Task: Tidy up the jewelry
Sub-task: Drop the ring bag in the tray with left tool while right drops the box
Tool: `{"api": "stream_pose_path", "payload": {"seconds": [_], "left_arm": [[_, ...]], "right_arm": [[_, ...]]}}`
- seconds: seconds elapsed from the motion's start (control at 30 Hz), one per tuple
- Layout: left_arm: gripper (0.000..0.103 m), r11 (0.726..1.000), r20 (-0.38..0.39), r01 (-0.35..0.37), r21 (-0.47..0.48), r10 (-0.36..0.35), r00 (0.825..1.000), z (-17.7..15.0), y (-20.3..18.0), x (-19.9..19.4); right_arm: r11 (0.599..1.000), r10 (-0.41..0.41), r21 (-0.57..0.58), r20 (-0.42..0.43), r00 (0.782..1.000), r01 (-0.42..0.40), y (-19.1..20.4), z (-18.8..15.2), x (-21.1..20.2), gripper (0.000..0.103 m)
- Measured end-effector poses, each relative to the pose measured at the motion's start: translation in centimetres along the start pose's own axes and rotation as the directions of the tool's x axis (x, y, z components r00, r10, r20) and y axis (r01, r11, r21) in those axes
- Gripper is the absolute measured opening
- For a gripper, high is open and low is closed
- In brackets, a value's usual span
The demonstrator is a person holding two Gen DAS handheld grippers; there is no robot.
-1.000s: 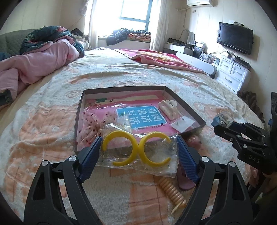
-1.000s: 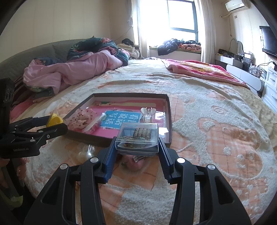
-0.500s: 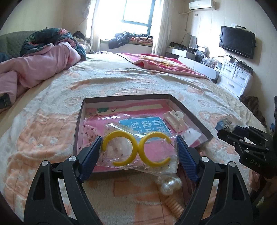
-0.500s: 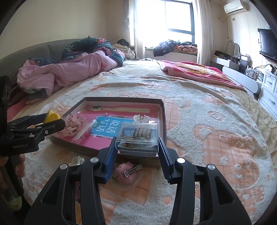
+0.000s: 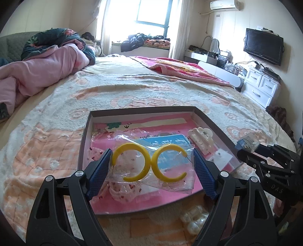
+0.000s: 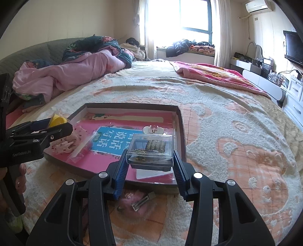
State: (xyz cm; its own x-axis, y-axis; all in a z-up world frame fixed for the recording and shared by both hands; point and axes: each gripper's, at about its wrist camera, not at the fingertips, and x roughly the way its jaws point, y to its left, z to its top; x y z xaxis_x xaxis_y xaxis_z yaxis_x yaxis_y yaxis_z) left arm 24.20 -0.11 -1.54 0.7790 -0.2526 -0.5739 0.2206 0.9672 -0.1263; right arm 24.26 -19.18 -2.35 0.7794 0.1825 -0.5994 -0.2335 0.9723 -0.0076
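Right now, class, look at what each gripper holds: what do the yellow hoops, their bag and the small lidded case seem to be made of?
Yellow hoops: probably plastic or acrylic, opaque, smooth, evenly coloured with a slight sheen.
Bag: thin clear plastic film; it crinkles, glints and shows the tray through it.
Small case: likely hard clear plastic, with a see-through lid, straight edges and a dark base.

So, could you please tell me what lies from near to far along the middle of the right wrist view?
Pink hair clip on the blanket → clear box held in the right gripper → white claw clip in the tray → red blanket → window.
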Motion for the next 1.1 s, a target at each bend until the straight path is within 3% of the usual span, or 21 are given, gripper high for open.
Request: {"api": "stream_pose_path", "payload": {"seconds": [0.23, 0.5, 0.83, 1.1], "left_arm": [[0.075, 0.999, 0.001, -0.028, -0.025, 0.028, 1.0, 0.7, 1.5, 1.3], [0.075, 0.997, -0.028, -0.069, -0.045, 0.068, 0.997, 0.6, 3.2, 2.8], [0.075, 0.996, -0.063, -0.068, -0.06, 0.064, 0.996, -0.1, 4.0, 3.8], [0.075, 0.995, -0.068, -0.071, -0.066, 0.067, 0.995, -0.2, 4.2, 3.9]], "right_arm": [[1.0, 0.01, -0.019, -0.025, 1.0, -0.011, 0.9, 0.4, 1.6, 0.043], [0.996, 0.08, -0.033, -0.078, 0.994, -0.083, 3.1, 0.9, 3.8, 0.043], [0.988, 0.149, -0.026, -0.147, 0.978, -0.154, 5.5, 0.2, 5.5, 0.044], [0.987, 0.16, 0.007, -0.145, 0.976, -0.16, 5.3, -0.1, 5.2, 0.044]]}}
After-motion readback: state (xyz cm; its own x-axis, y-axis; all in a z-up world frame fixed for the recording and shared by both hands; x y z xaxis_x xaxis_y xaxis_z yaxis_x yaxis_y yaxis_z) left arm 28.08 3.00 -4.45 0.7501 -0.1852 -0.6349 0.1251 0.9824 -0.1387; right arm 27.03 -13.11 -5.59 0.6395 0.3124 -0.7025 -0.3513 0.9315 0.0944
